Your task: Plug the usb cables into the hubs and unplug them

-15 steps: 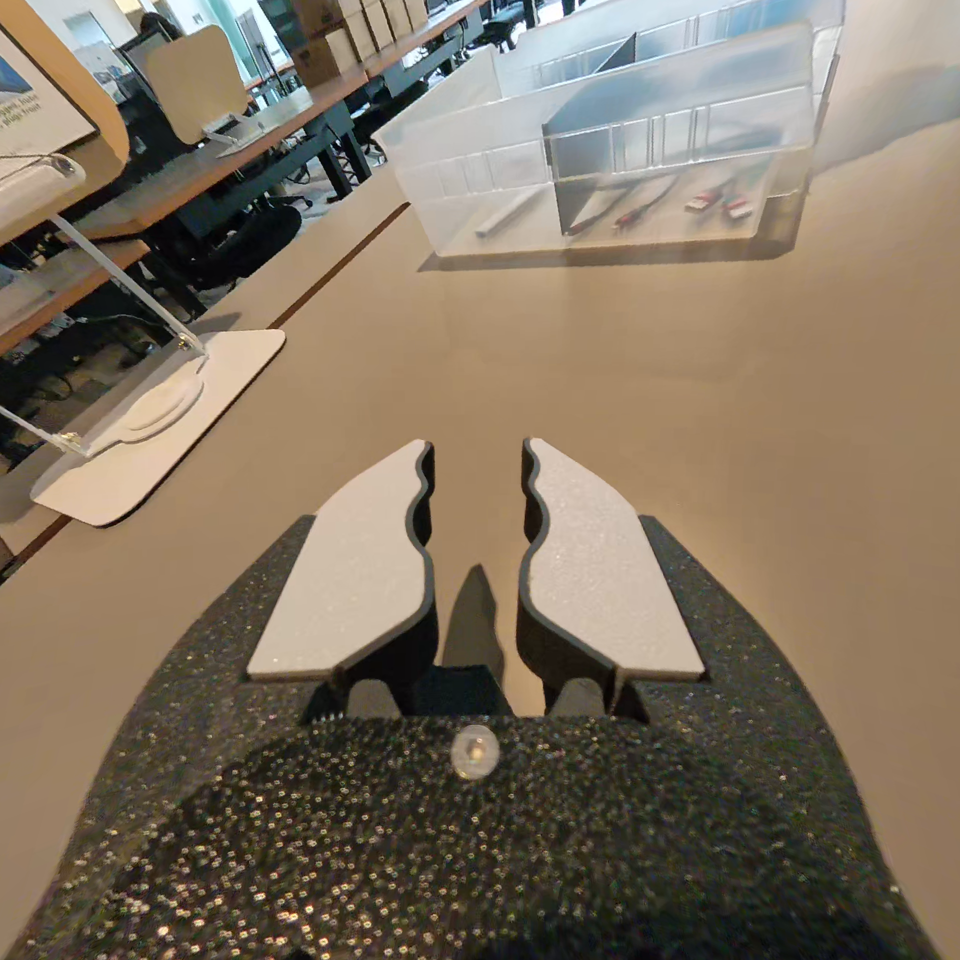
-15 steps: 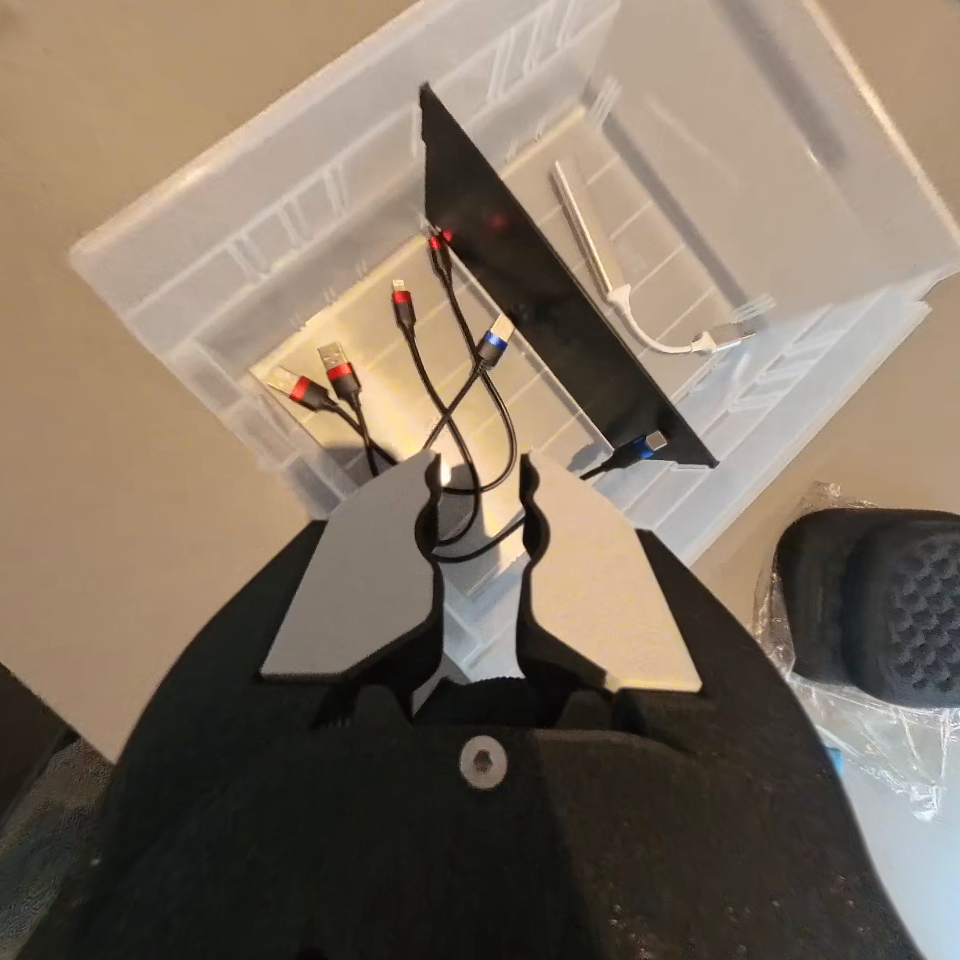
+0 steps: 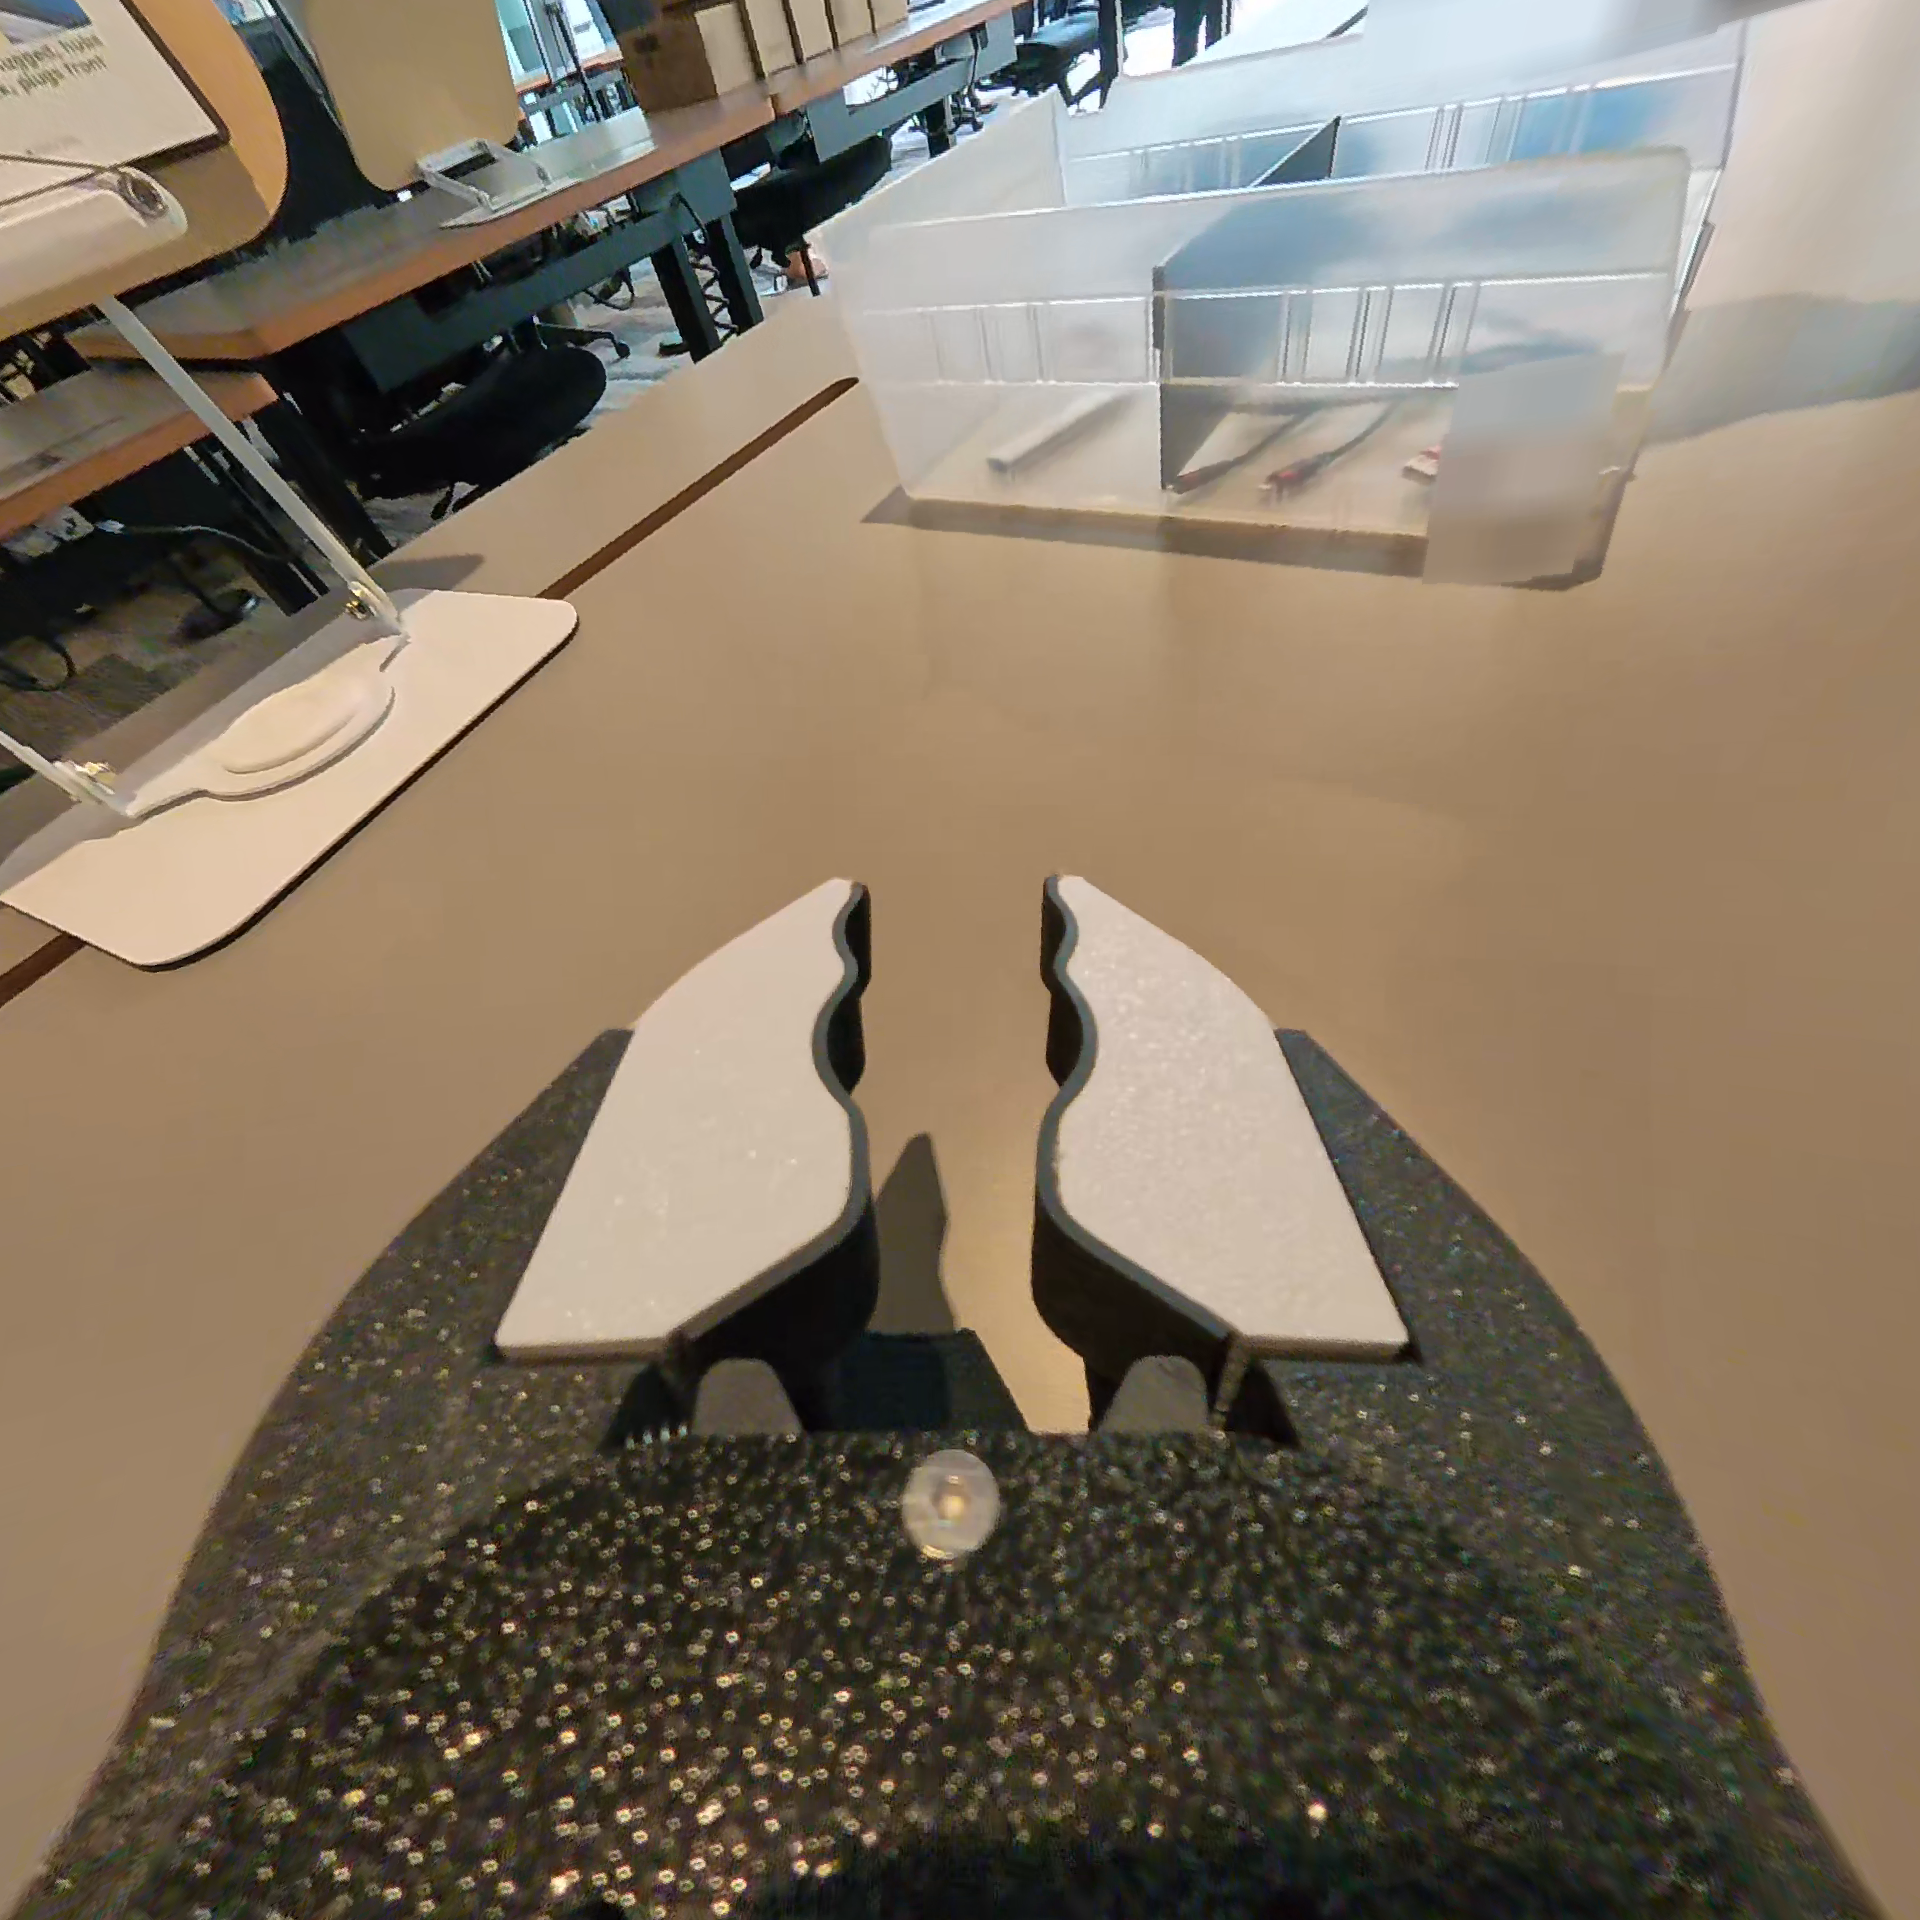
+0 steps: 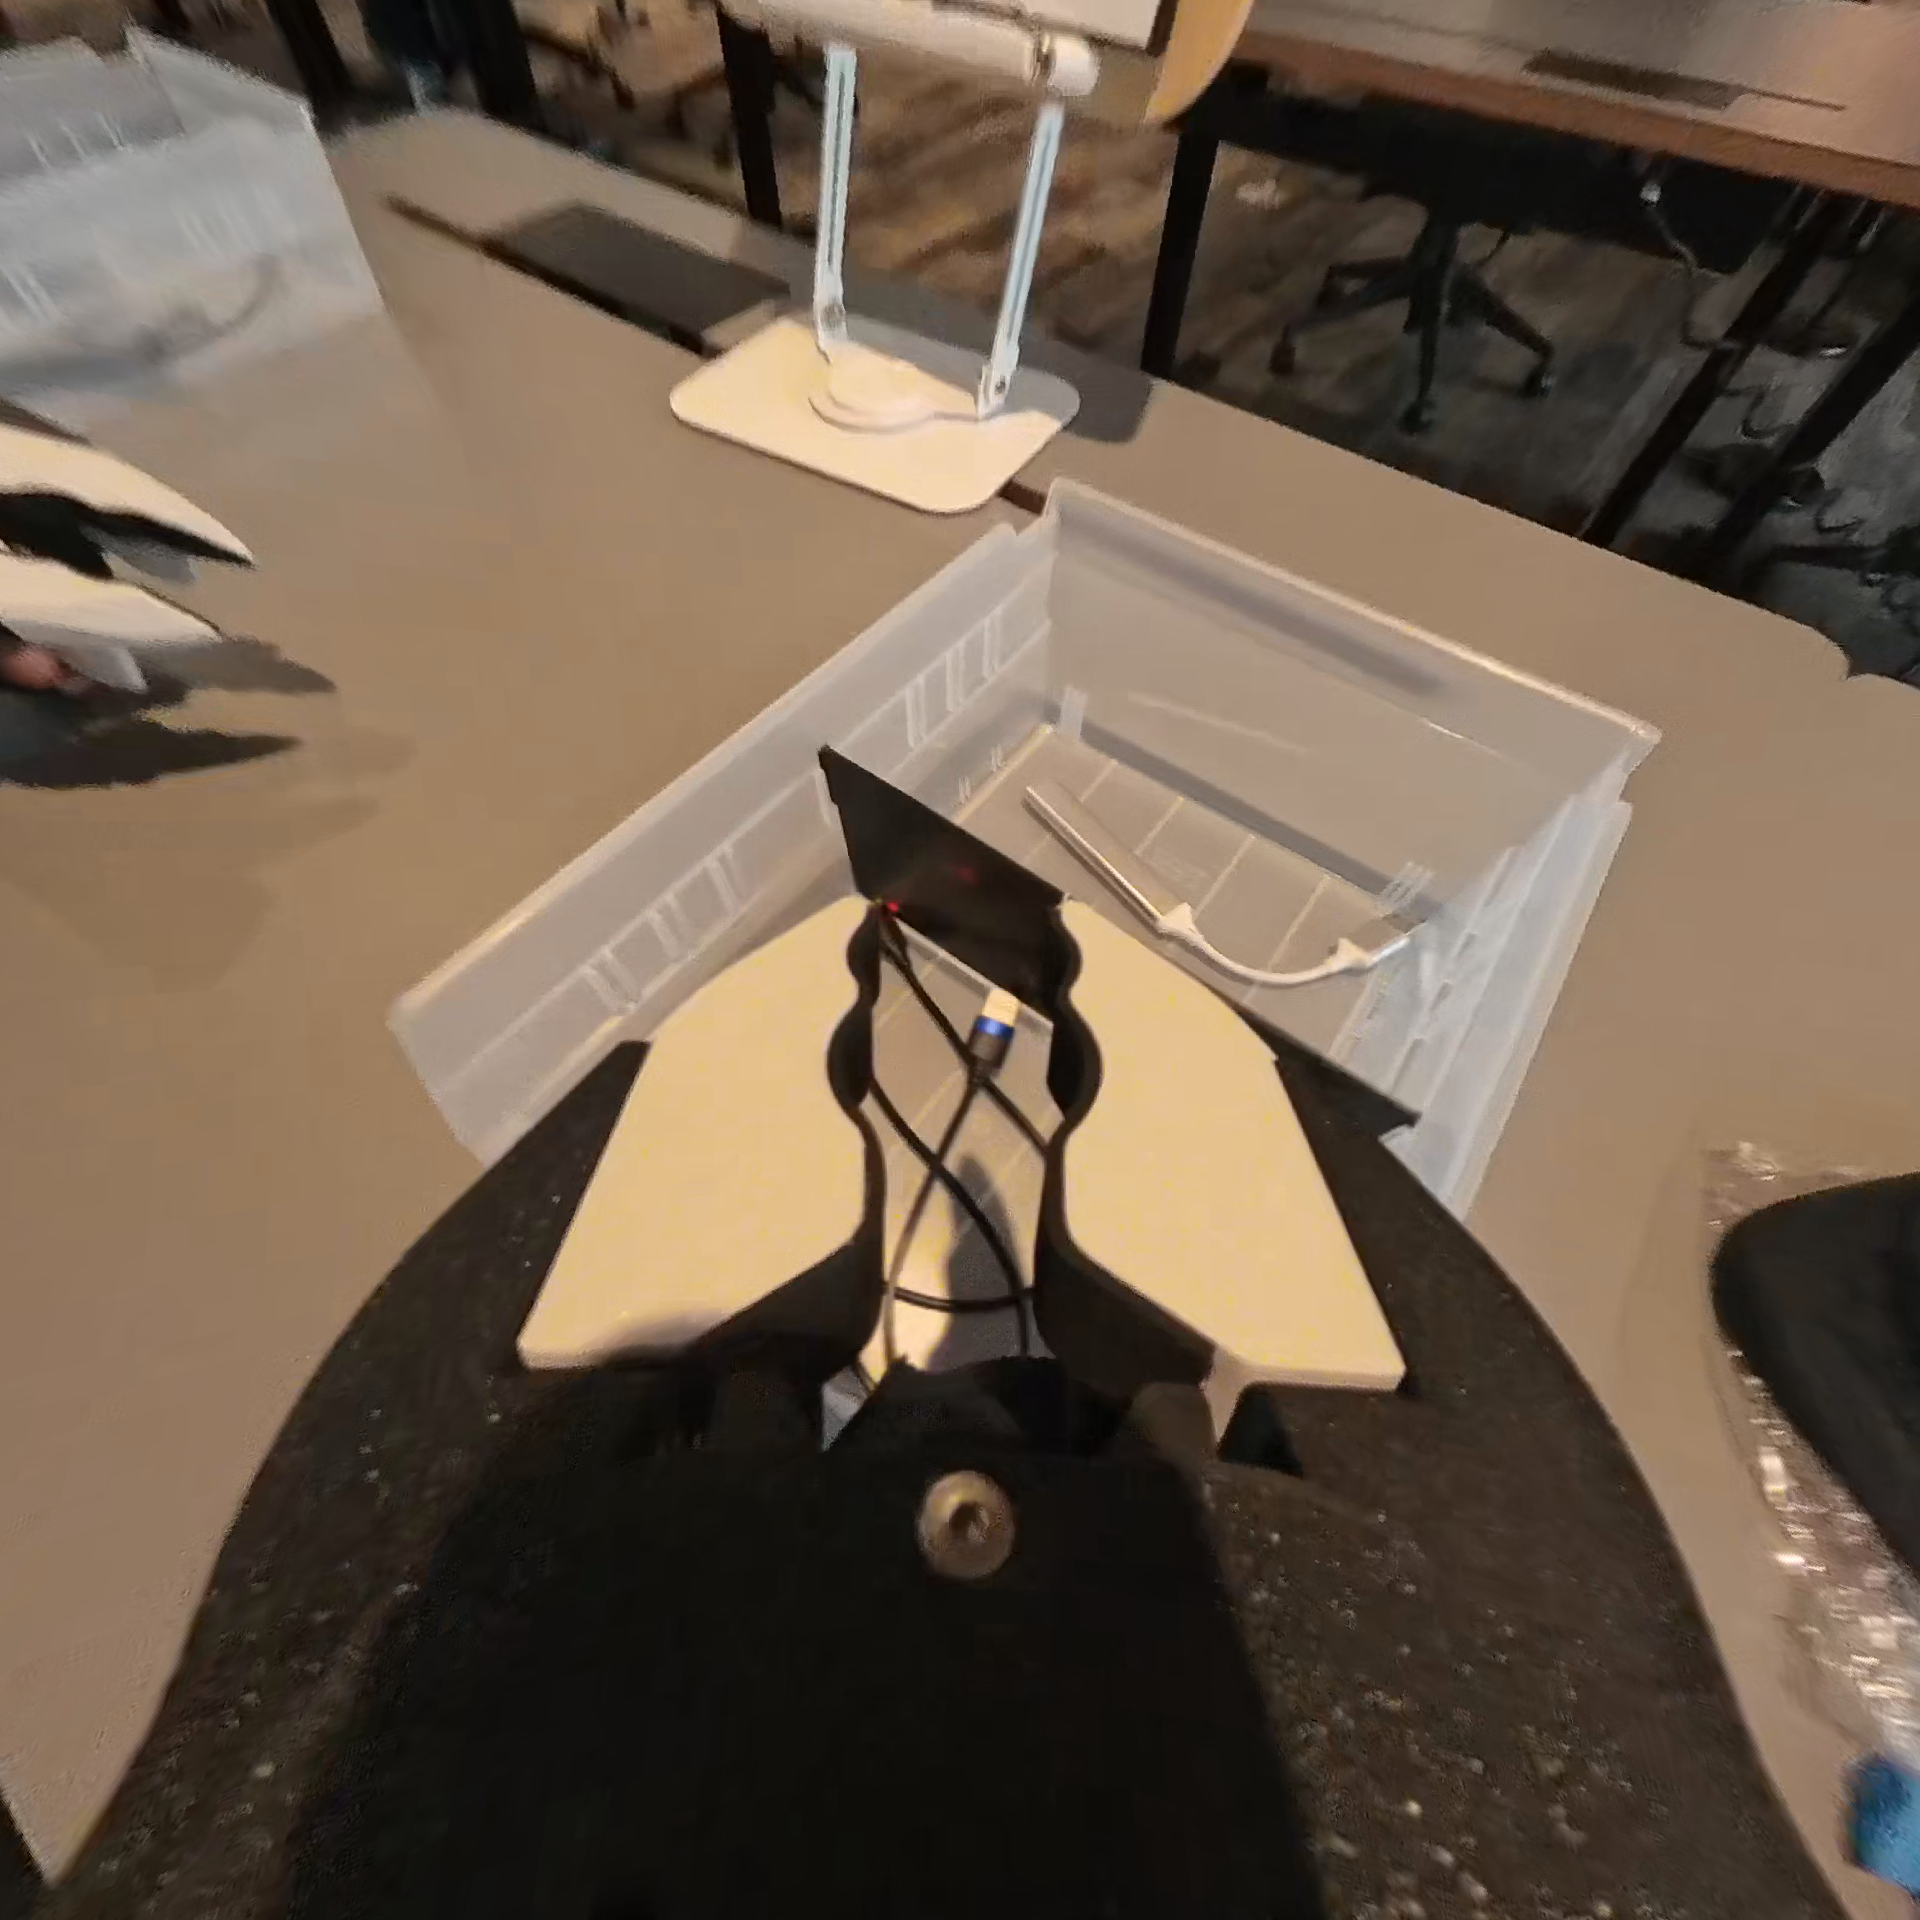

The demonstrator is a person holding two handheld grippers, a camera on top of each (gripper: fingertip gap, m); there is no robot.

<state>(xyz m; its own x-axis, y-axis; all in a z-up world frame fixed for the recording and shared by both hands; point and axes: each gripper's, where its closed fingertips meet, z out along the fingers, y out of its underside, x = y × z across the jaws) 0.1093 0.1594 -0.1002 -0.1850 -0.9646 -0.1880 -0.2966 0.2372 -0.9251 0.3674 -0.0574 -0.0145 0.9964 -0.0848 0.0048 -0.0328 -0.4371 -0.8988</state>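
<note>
Over the tan desk (image 4: pixel 520 623) at twelve o'clock from my right claw (image 4: pixel 961 935) sits the clear divided bin (image 4: pixel 1538 935). Both claws are released and empty; my left claw (image 3: pixel 951 904) hovers well apart from the bin. Nothing looks plugged yet, I judge. The white hub (image 4: pixel 1101 847) lies at one o'clock beyond the black divider (image 4: pixel 935 862); black usb cables (image 4: pixel 935 1153), one blue-collared, cross beneath my fingers.

L cam: low, far from bin (image 3: pixel 1247 343) | R cam: above, close (image 4: pixel 1351 665)
</note>
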